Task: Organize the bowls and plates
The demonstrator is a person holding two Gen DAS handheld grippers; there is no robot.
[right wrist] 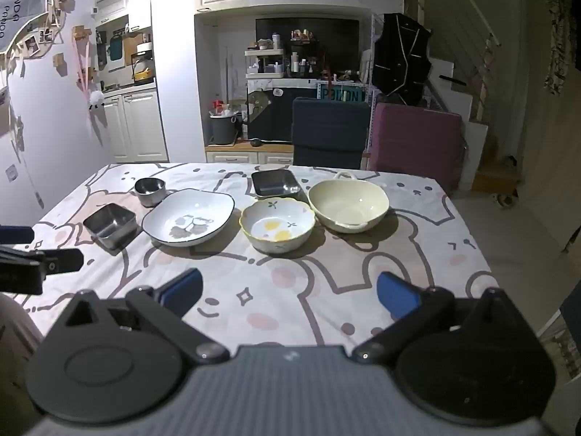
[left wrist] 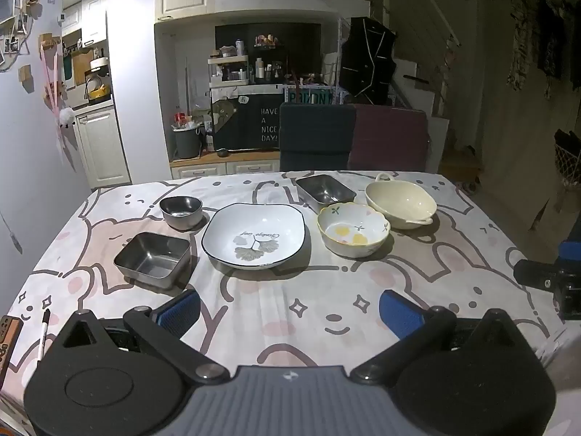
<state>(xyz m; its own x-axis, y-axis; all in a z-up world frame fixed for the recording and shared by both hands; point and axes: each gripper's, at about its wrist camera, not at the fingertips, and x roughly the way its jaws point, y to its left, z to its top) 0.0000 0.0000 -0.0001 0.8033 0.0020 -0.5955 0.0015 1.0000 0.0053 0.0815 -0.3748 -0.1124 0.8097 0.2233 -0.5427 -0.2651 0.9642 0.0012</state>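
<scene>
So the dishes are all sitting on a table with a pink-and-white cartoon bunny tablecloth (left wrist: 308,290). From left: a square stainless steel container (left wrist: 152,258), a small rounded steel bowl (left wrist: 181,210) just behind it, then a big white squarish plate with a dark rim and a leaf print (left wrist: 254,234) in the middle. Right of that is a scalloped white bowl with yellow flowers (left wrist: 353,229), with a cream bowl with handles (left wrist: 400,198) just beside it, maybe touching, hard to tell at this angle. A rectangular steel tray (left wrist: 325,189) sits behind those two.

Left gripper (left wrist: 288,312) hovers at the near edge, jaws spread wide, nothing between them. Right gripper (right wrist: 288,292) is the same deal: blue pads apart, holding nothing, well short of the dishes.
</scene>
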